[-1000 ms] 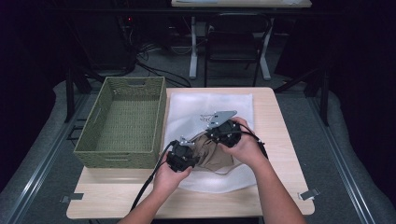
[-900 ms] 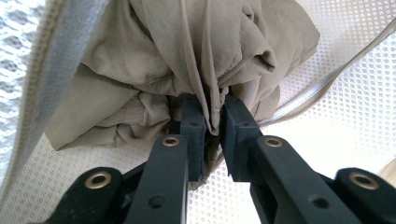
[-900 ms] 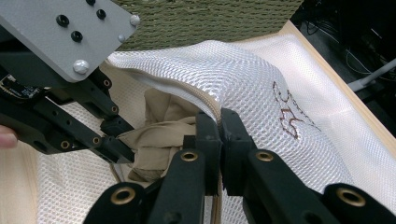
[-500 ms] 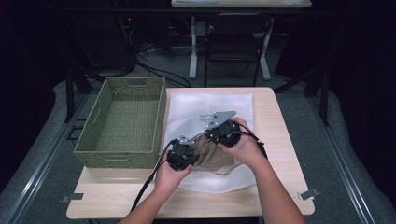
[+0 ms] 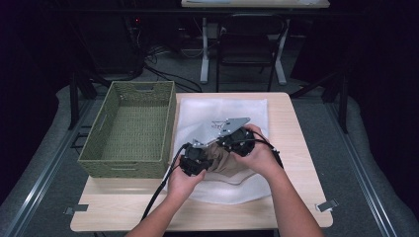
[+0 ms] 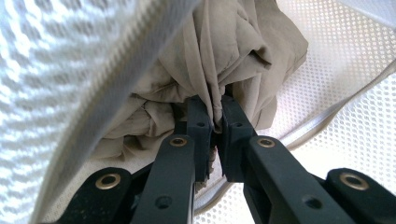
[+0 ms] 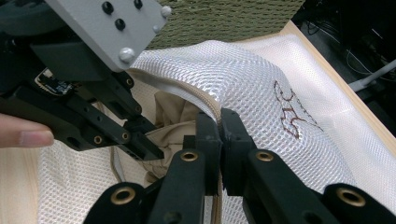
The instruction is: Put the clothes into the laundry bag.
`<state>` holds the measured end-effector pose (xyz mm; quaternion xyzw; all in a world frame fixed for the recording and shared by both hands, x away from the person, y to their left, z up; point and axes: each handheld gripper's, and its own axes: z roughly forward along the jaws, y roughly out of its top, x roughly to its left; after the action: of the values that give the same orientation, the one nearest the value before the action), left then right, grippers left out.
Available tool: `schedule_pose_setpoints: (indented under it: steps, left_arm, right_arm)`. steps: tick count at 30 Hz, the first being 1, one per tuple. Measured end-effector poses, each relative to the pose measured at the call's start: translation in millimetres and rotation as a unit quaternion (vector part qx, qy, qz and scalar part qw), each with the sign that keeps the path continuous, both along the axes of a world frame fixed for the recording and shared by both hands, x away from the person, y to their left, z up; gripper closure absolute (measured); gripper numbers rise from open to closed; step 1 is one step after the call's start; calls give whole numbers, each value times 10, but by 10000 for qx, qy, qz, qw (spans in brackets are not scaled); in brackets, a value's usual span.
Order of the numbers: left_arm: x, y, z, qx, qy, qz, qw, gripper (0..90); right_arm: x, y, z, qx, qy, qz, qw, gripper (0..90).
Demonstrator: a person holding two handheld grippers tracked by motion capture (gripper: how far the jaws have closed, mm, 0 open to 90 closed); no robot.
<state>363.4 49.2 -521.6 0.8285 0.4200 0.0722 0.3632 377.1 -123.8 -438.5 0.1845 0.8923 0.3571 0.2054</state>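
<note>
A: Where does the beige garment (image 6: 233, 51) sit?

B: Inside the mouth of the white mesh bag (image 5: 222, 111), which lies spread on the desk (image 5: 291, 128) at about the centre of the high view. The garment bulges out of the bag's opening toward six o'clock, between the person's two hands.

A: And the left hand-held gripper (image 6: 214, 126)?

B: Its jaws have just been closing, and the left gripper view shows them pinched together on a fold of the beige cloth, with the bag's zipper edge (image 6: 116, 88) running diagonally past at ten o'clock.

A: The right hand-held gripper (image 7: 219, 123)?

B: Clamped on the bag's zippered rim, the mesh draping away toward two o'clock with a brown embroidered mark (image 7: 289, 109) on it. In that view the left hand-held gripper pokes into the opening from nine o'clock, touching the garment.

A: Anything else on the desk?

B: A green woven basket (image 5: 131, 126) stands just beside the bag, at nine o'clock from it in the high view.
</note>
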Motion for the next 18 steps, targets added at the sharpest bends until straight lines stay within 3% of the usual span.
schedule_pose_setpoints:
  steps: [18]
  left_arm:
    - [159,-56,51,-90,11,161,9998,844]
  right_arm:
    - [-3,5,0,-4,-3,1,10000,878]
